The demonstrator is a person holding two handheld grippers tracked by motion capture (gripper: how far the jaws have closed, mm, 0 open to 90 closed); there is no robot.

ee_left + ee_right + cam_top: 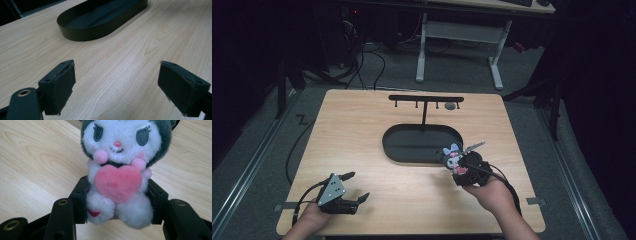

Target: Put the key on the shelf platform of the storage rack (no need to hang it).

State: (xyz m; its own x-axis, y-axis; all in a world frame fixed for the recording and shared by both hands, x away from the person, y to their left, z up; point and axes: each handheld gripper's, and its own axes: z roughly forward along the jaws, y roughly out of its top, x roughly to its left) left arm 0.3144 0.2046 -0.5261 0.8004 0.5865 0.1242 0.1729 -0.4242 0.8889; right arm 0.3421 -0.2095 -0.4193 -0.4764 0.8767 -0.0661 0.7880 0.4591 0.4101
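A small plush toy (120, 170) with a white face, dark grey hood and a pink heart on its chest faces the camera in the right gripper view. My right gripper (120, 202) is shut on its lower body, one jaw at each side. In the high view the plush toy (455, 159) is held just above the table beside the right end of the black oval tray (422, 143). My left gripper (354, 187) rests low at the table's front left, open, nothing between its pads (62, 85). The black oval tray (82, 30) lies ahead of it.
A black T-shaped hanger stand (425, 100) with small hooks rises from the tray's far side. The wooden table (362, 130) ends close behind my hands. Beyond the table are a white desk frame (459, 45) and cables on the floor.
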